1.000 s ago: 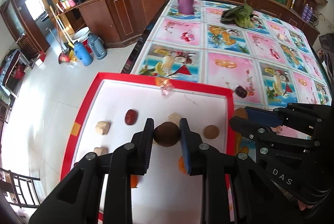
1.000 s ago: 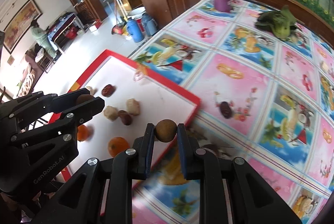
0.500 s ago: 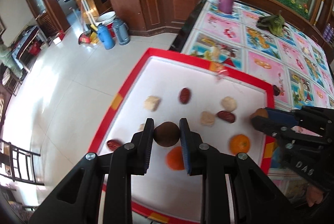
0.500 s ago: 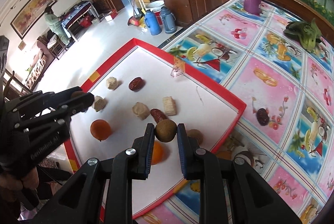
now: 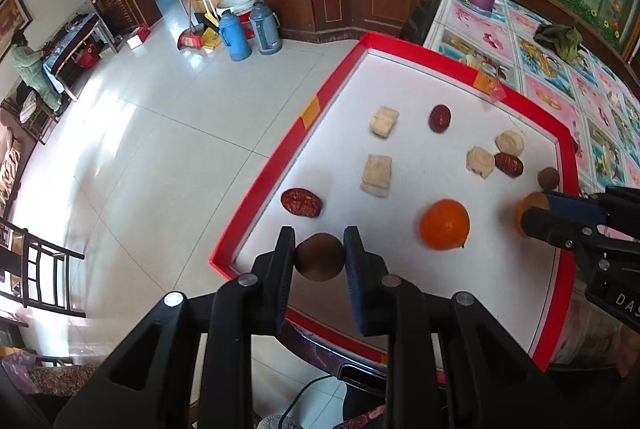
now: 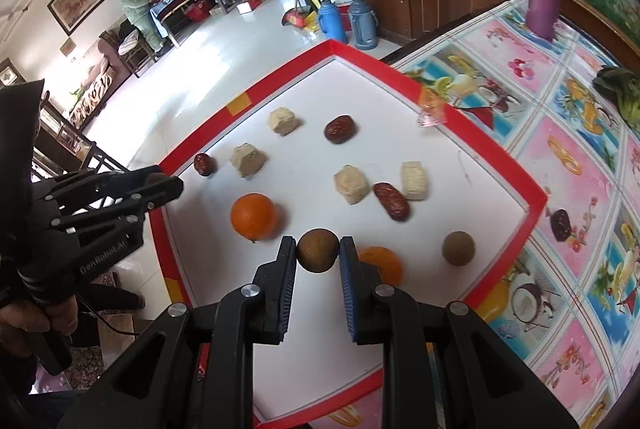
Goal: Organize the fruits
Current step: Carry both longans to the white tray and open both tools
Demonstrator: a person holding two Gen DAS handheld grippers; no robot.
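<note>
Both grippers swung left over red-rimmed tray point(image 5: 256, 189), fingers each gripping 1 round brown fruit point(image 5: 320, 257).

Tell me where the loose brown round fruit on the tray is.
In the right wrist view, the loose brown round fruit lies inside the tray's right corner, near the red rim, right of the half-hidden orange.

Left wrist view looks steeply down past its own jaws at the near-left corner of the red-rimmed tray point(image 5: 256, 185), floor filling the side left of the jaws. Right wrist view sits close above the tray's point(image 6: 534, 207) near edge, facing across it. Both share the tray and the orange point(image 5: 444, 224) point(image 6: 253, 216).
</note>
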